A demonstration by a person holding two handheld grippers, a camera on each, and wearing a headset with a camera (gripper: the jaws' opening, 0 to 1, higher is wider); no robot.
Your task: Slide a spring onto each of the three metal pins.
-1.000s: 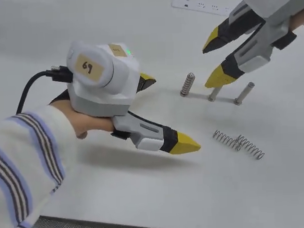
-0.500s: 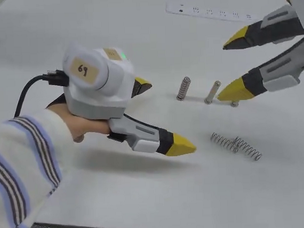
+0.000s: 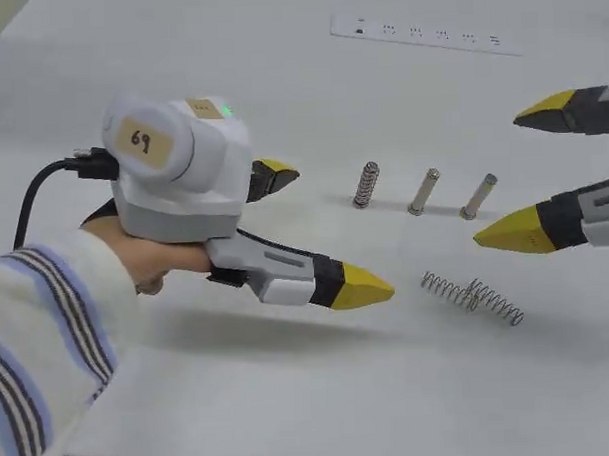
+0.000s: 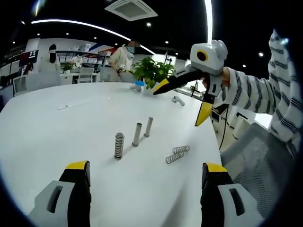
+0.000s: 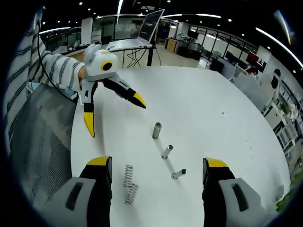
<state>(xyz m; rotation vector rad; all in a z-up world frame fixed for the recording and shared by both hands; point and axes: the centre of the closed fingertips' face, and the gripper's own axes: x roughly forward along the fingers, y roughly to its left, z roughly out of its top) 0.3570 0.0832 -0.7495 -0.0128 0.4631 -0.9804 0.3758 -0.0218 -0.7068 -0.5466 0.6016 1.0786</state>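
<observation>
Head view: one of three is done. The left pin (image 3: pixel 366 184) wears a spring, while the middle pin (image 3: pixel 423 191) and right pin (image 3: pixel 479 196) are bare. Two loose springs (image 3: pixel 472 295) lie touching on the bench (image 3: pixel 290 389), nearer. Left gripper view: the left hand-held gripper (image 4: pixel 145 165) gapes wide, empty. Right gripper view: the right hand-held gripper (image 5: pixel 156 161) is likewise wide and holds nothing.

White power strip (image 3: pixel 425 34) flat near table's (image 3: pixel 291 409) far edge; open laptop (image 5: pixel 142 29), green plant (image 4: pixel 151 72) beyond.
</observation>
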